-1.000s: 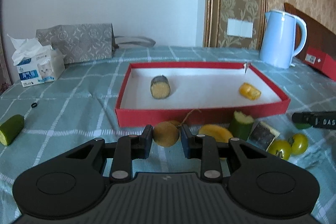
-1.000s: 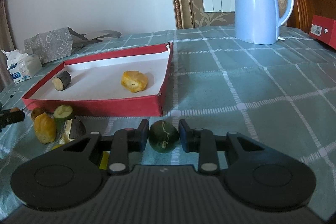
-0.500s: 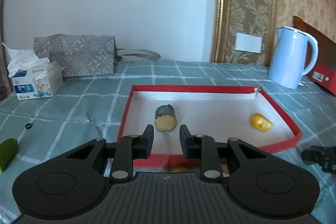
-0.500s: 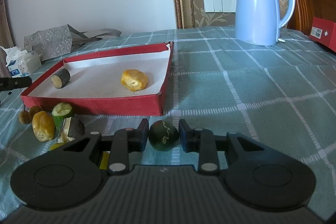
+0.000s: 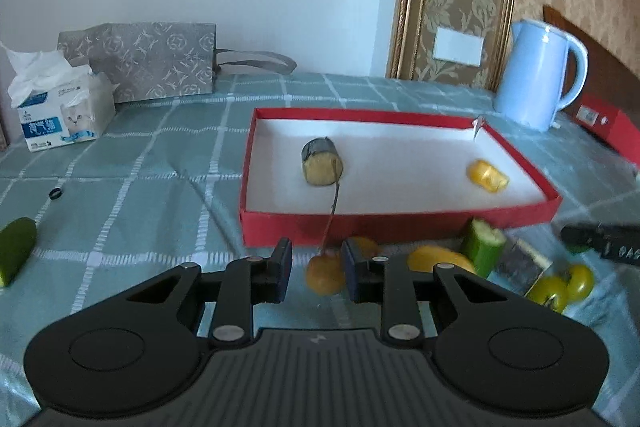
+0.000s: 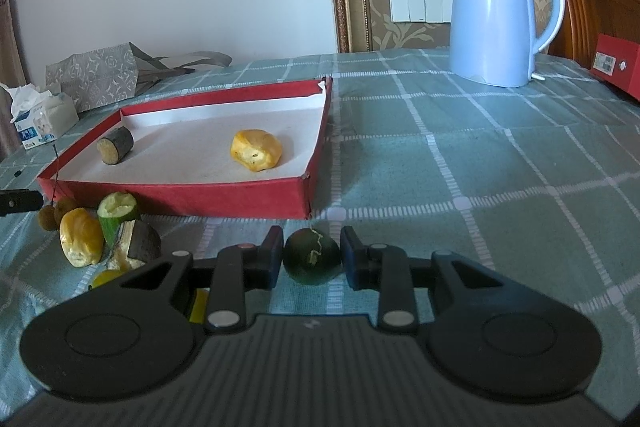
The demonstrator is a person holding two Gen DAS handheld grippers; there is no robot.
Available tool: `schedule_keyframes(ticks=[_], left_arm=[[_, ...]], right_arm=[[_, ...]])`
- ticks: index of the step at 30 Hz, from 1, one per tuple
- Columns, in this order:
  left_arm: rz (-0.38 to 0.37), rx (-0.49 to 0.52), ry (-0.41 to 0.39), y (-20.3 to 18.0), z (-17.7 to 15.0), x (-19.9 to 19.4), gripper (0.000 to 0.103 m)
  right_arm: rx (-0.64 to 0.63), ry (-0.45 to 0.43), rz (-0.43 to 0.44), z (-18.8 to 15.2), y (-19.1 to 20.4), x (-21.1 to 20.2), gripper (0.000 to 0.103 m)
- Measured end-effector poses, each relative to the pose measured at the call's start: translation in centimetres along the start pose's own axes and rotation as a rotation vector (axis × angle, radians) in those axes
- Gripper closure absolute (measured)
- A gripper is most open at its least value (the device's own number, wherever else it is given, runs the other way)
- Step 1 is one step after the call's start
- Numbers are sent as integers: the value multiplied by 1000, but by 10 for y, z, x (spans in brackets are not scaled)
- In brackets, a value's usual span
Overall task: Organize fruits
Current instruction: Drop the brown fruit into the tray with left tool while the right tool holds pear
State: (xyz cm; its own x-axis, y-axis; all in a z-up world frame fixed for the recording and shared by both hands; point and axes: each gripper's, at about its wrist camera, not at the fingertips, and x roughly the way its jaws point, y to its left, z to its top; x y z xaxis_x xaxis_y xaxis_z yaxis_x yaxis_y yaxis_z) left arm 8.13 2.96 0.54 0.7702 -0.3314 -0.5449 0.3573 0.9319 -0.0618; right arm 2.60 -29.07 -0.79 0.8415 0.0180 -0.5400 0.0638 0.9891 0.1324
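The right gripper [image 6: 312,255] is clenched on a dark green fruit [image 6: 310,259] just before the red tray's [image 6: 180,197] front corner, ready, I'd say, to carry it in. The left gripper [image 5: 316,273] sits before the tray's front wall, jaws drawn narrow. A small brown fruit [image 5: 325,277] lies between them, but I see no real grip. Only the left view shows the cucumber piece [image 5: 16,251] well left of the tray. Only the right view shows the green fruit held.

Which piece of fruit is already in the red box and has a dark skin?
The short round chunk at the left of the red box; the other piece there is all yellow.
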Motion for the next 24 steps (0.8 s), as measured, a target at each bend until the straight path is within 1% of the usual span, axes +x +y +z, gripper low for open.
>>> schedule_keyframes(ticks=[10,13,15,17,18,22,23,24], left_arm=[[-24,44,44,-10,-3,13,77],[-31,36,49,-8,-3,14,77],[-37,28,70,-7,-5,15,76],[-29,43,88,-7,-9,17,76],[-19,57,87,-9,-10,16,76],[1,60,80,-10,-11,17,77],[10,62,74,-11,-11,17,79],[26,69,67,-12,-11,16,79]], right_arm=[[3,4,2,0,0,1,74],[3,6,2,1,0,2,74],[4,6,3,1,-1,2,74],[5,8,3,1,0,2,74],[5,10,3,1,0,3,74],[10,22,7,1,0,5,74],[10,23,7,0,0,5,74],[10,23,8,0,-1,5,74]])
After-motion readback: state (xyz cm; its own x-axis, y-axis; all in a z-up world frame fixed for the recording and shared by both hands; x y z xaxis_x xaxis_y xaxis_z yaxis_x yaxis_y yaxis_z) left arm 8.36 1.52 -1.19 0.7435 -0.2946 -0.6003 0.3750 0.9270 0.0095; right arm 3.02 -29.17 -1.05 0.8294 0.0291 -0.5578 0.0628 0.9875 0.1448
